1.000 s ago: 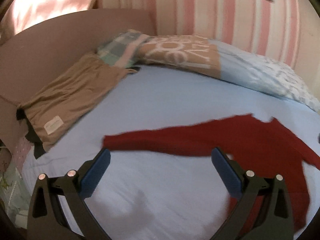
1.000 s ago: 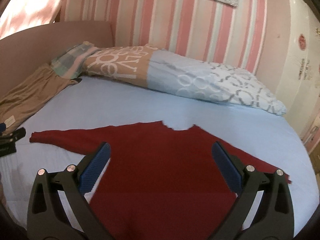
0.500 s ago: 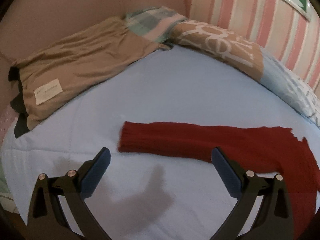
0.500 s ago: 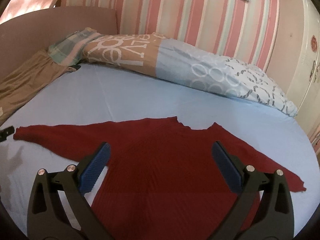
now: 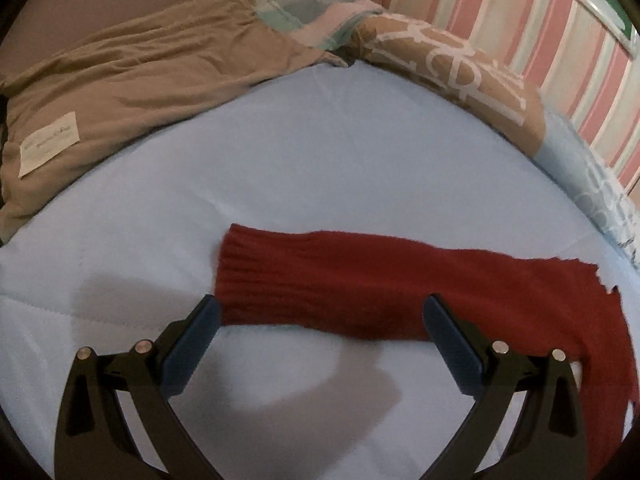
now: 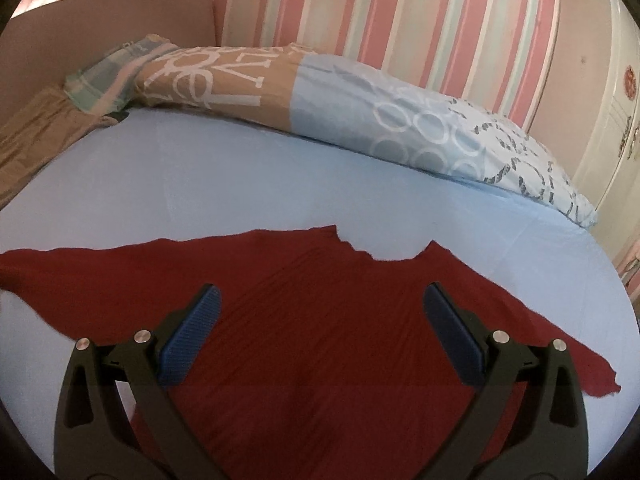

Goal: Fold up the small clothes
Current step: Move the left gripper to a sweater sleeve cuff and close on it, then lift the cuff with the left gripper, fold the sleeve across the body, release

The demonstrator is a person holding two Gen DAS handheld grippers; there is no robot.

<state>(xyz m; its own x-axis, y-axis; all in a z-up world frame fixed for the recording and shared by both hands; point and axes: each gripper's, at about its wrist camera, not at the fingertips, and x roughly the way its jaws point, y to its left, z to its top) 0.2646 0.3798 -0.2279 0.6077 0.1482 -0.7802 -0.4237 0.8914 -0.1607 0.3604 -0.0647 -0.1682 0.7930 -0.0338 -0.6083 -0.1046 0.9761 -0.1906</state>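
Note:
A dark red knit sweater (image 6: 320, 332) lies flat on the light blue bed sheet (image 6: 248, 188), sleeves spread to both sides. In the left wrist view its left sleeve (image 5: 344, 280) stretches across, ribbed cuff at the left end. My left gripper (image 5: 320, 312) is open and empty, its fingers straddling the sleeve near the cuff, just above it. My right gripper (image 6: 320, 300) is open and empty, over the sweater's body below the neckline.
A tan folded garment (image 5: 132, 80) with a white label lies at the bed's far left. A long patterned pillow (image 6: 320, 108) runs along the striped wall. A brown headboard (image 6: 120, 16) is at the far left, a white wardrobe (image 6: 608, 92) on the right.
My left gripper has moved left along the sleeve and lowered toward the cuff, which now sits between its fingers. My right gripper has moved closer over the sweater's body. Both stay open.

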